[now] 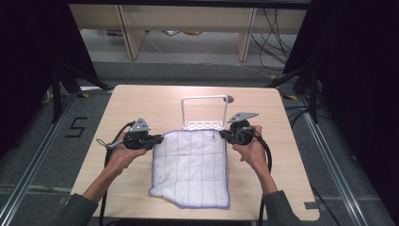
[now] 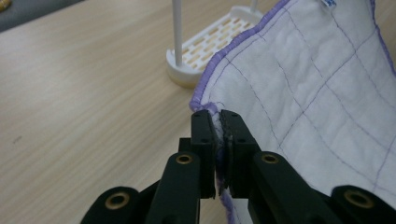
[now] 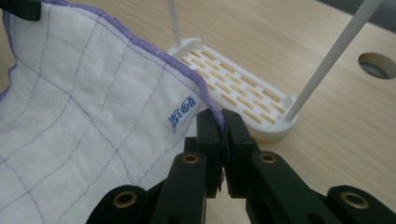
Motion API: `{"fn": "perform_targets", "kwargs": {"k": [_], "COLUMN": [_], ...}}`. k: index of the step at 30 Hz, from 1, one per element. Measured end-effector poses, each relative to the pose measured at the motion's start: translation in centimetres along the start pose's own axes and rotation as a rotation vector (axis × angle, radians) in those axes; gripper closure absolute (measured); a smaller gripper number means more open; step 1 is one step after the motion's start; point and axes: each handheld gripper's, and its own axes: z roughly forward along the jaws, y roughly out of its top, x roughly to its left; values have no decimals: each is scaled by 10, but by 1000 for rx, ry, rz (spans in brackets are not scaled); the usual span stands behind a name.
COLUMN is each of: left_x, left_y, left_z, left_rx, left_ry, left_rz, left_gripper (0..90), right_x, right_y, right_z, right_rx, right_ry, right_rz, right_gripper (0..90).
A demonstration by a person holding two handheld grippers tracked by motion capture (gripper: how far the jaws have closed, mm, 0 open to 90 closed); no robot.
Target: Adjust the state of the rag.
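Two hand-held grippers pinch the far corners of a white quilted cloth [image 1: 190, 167] with purple stitched grid lines and a purple hem. Taking the cloth as the landmark: the left gripper [image 1: 157, 140] is at its far left corner, and the left gripper view shows the two black jaws pressed together on the purple hem [image 2: 217, 140], with the fabric squeezed between the pads. The right gripper [image 1: 223, 135] is at the cloth's far right corner; in the right gripper view its jaws are likewise clamped on the hem [image 3: 223, 128], just beside the small blue label [image 3: 181, 113] sewn near that corner. The far edge of the cloth stretches between the two grippers and is lifted off the wooden table [image 1: 131, 108], while the near part lies on the tabletop, its near left corner rumpled and rounded.

Just beyond the cloth's far edge stands a white drying rack [image 1: 204, 113], a slotted base with a tall thin wire frame rising from it; the cloth's raised edge hangs just in front of the base. A round hole in the tabletop [image 3: 377, 65] lies beyond the rack, toward the cloth's right side. The person's hands and grey sleeves reach in from the near edge on either side of the cloth.
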Motion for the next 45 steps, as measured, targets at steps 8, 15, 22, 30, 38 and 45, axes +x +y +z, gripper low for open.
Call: {"fn": "perform_targets", "kwargs": {"k": [8, 15, 22, 30, 38, 45], "left_x": [-9, -23, -36, -48, -68, -77], "left_y": [22, 32, 40, 47, 58, 73], "left_z": [-27, -55, -80, -103, -131, -156], "left_rx": [-60, -77, -100, -134, -164, -202], "left_ry": [-48, -81, -122, -166, -230, -258], "left_rz": [-20, 0, 15, 23, 57, 64], "left_gripper": [839, 838, 837, 837, 837, 838], "right_x": [9, 22, 35, 47, 63, 81], "right_y": [8, 15, 21, 26, 32, 38], "right_z": [-33, -63, -88, -117, -147, -182], "right_rx": [-69, -121, -148, -158, -209, -234], "right_ry": [19, 26, 57, 85, 115, 161], "right_rz": [-19, -59, -75, -59, -119, -143], "right_gripper": [874, 875, 875, 876, 876, 876]}}
